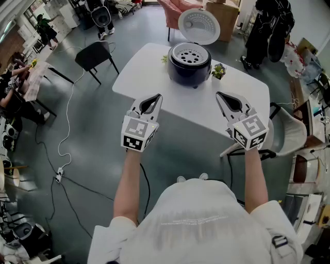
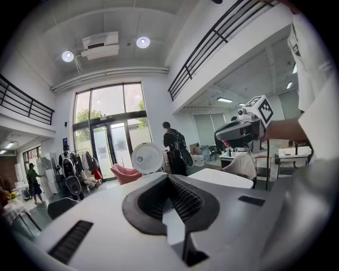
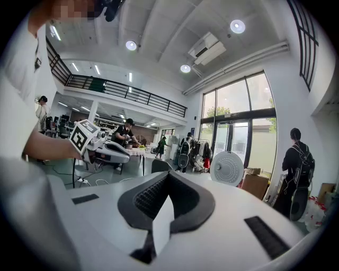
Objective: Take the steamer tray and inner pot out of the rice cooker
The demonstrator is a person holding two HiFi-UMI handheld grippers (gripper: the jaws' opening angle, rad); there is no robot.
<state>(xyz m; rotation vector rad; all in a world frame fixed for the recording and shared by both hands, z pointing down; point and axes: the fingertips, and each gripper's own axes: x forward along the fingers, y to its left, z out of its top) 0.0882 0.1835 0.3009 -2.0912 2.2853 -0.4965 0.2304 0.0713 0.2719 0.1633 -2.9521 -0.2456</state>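
Note:
A dark rice cooker (image 1: 189, 66) stands on the white table (image 1: 144, 69) with its round white lid (image 1: 199, 25) swung up. The white perforated steamer tray (image 1: 190, 53) sits in its top; the inner pot is hidden beneath. My left gripper (image 1: 156, 97) and right gripper (image 1: 219, 95) hover short of the table's near edge, both shut and holding nothing, a good way from the cooker. In the left gripper view my shut gripper (image 2: 168, 179) points toward the raised lid (image 2: 147, 157). In the right gripper view the shut gripper (image 3: 168, 177) also faces the lid (image 3: 226, 168).
Two small potted plants (image 1: 218, 70) (image 1: 164, 59) flank the cooker. A black chair (image 1: 95, 54) stands left of the table, a white chair (image 1: 286, 131) to its right, and a pink armchair (image 1: 175, 10) behind. A white cable (image 1: 67, 129) trails over the floor. A person (image 2: 172, 148) stands beyond.

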